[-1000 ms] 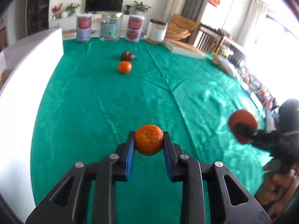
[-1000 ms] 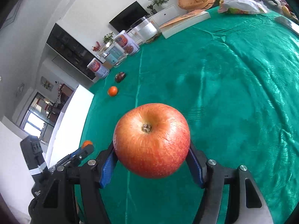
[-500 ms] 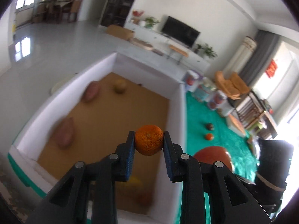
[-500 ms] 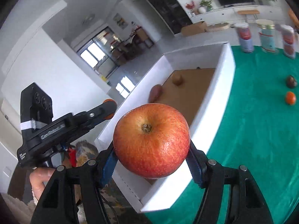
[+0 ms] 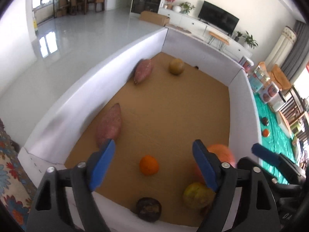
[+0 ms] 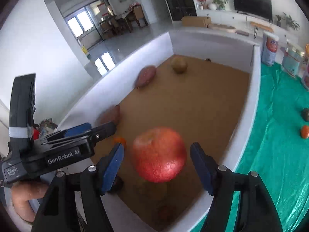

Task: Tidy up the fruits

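While both grippers hang over the white-walled box point(image 5: 63, 104), the left gripper point(image 5: 153, 163) has just spread its jaws wide with nothing pinched, the orange point(image 5: 148, 164) lying on the brown cardboard floor between sweet potatoes point(image 5: 110, 124) along the left wall and bare floor in the middle. The right gripper point(image 6: 157, 165) has also just been opening, its pads clear of the red apple point(image 6: 159, 154) between them. "GenRobot.AI" reads on the left gripper's body; green cloth point(image 6: 280, 135) covers the table rightward.

Our left tool point(image 5: 153, 162) just opened, its mandarin point(image 5: 148, 164) now down in the box point(image 5: 81, 104), our right tool point(image 6: 157, 161) opening too, its apple point(image 6: 159, 154) loose between the pads.
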